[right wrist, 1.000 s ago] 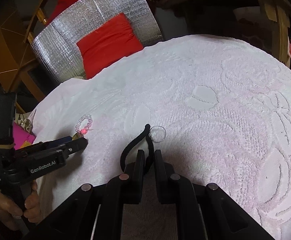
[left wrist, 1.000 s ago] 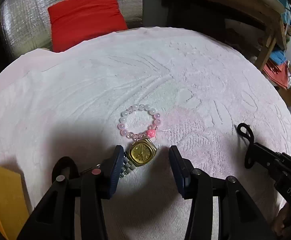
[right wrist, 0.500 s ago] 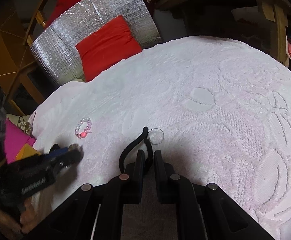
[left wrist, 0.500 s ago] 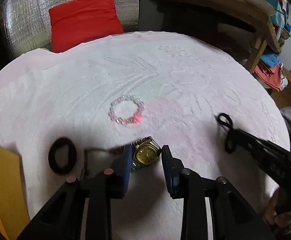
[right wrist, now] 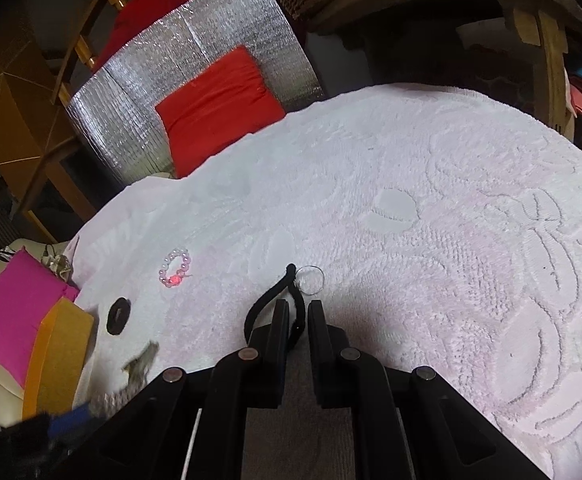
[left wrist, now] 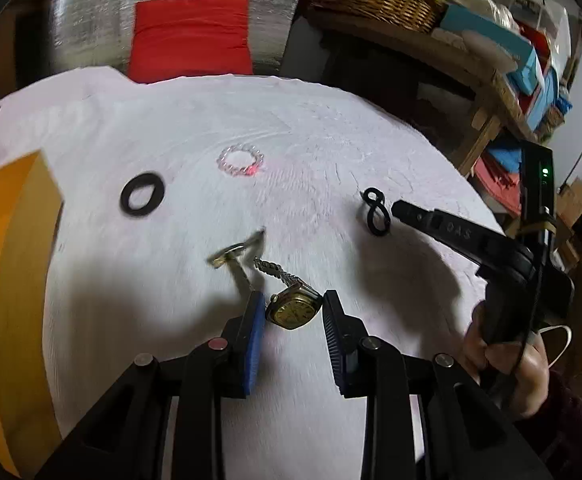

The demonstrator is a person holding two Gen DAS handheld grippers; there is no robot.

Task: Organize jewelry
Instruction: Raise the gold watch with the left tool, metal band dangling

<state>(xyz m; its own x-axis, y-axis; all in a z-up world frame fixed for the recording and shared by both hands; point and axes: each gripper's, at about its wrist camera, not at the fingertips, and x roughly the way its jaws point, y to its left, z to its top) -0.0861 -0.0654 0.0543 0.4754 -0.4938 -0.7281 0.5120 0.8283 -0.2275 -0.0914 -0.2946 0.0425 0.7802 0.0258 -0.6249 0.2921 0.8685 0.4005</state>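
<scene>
Left wrist view: the left tongs (left wrist: 289, 312) stand partly spread around a gold watch (left wrist: 293, 310), whose case hangs between the two blue pads (left wrist: 255, 320), its metal strap (left wrist: 269, 268) trailing away above the white towel-covered worktop (left wrist: 171, 120). Whether the pads actually press on the case cannot be told; a gap shows on the right side, and the frame is motion-blurred. A blurred metallic piece (left wrist: 237, 250) lies just beyond the strap. Farther off rest a pink bead bracelet (left wrist: 241, 162), a black ring-shaped band (left wrist: 142, 199) and, at far left, an orange box (left wrist: 7, 280). On the right, the right tongs (left wrist: 397, 208) pinch a twisted black hair tie (left wrist: 375, 216).

Right wrist view: the right tongs (right wrist: 293, 312) are pressed nearly together on the black hair tie (right wrist: 275, 292), whose loop curls out ahead of the tips. A clear thin ring (right wrist: 310, 279) lies on the towel touching or just beside the tie's far end. The bead bracelet (right wrist: 175, 268) and black band (right wrist: 117, 315) sit well to the left, near the orange box (right wrist: 57, 352) and a pink box (right wrist: 15, 312).

The step in hand appears to be carrying both pieces, watch and hair tie, toward storage. The next move likely calls for a firm hold on the watch case and a steady carry toward the boxes at left.
</scene>
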